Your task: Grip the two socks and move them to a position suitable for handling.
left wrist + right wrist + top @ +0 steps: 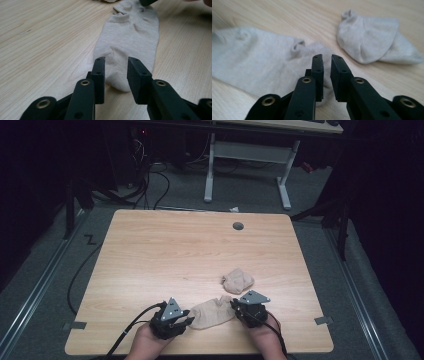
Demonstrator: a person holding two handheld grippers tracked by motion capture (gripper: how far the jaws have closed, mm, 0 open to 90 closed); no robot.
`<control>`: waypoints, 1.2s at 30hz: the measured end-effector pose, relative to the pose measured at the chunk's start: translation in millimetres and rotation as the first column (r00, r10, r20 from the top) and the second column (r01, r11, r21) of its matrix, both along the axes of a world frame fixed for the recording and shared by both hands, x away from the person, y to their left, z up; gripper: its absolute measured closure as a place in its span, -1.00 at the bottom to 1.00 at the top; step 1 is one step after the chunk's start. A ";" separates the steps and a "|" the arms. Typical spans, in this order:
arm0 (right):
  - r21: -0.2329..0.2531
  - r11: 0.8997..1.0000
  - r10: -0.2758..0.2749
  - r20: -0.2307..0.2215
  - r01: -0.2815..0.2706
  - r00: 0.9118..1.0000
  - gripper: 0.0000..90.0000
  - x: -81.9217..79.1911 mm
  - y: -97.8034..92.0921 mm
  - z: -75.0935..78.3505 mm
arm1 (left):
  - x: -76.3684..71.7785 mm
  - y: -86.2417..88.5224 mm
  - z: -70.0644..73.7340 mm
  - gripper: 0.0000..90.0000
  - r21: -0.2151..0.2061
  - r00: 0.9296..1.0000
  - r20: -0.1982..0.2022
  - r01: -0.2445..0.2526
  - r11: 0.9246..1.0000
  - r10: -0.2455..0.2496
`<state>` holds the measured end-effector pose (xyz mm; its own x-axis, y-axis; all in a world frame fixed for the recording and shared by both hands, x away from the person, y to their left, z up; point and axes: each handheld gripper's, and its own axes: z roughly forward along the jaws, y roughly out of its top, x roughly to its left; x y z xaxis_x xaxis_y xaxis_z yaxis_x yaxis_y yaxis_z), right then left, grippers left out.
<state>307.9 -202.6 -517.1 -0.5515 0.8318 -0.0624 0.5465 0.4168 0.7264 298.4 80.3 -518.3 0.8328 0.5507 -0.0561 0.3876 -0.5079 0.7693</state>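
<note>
Two grippers, left gripper (115, 72) released at the toe, right gripper (326, 65) nearly clenched on the cuff, flank the soft, limp sock (212, 314).

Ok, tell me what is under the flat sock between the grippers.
The flat sock lies straight on the bare wooden table. Whether anything is tucked beneath or inside it is covered by the fabric. The crumpled sock lies apart.

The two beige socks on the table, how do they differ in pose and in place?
The near sock lies flat and stretched out between the left gripper and the right gripper; the far sock is bunched into a short lump. The near sock has a gripper at each end; the far sock lies apart from both grippers, farther up the table. Both are the same beige.
</note>
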 end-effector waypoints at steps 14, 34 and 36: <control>0.014 0.985 0.175 -0.057 -0.174 0.983 0.71 -31.8 28.6 -5.1 | -13.2 17.2 0.2 0.44 0.103 0.999 -0.039 -0.007 0.995 0.011; -0.065 0.981 -0.182 0.016 0.182 0.983 0.96 81.1 -52.8 1.6 | 24.6 95.6 11.0 0.29 -0.071 0.961 -0.038 -0.276 0.959 0.274; -0.078 0.982 -0.172 0.011 0.172 0.985 0.96 77.9 -50.5 -1.2 | 22.9 91.8 10.7 0.29 -0.063 0.965 -0.028 -0.262 0.963 0.261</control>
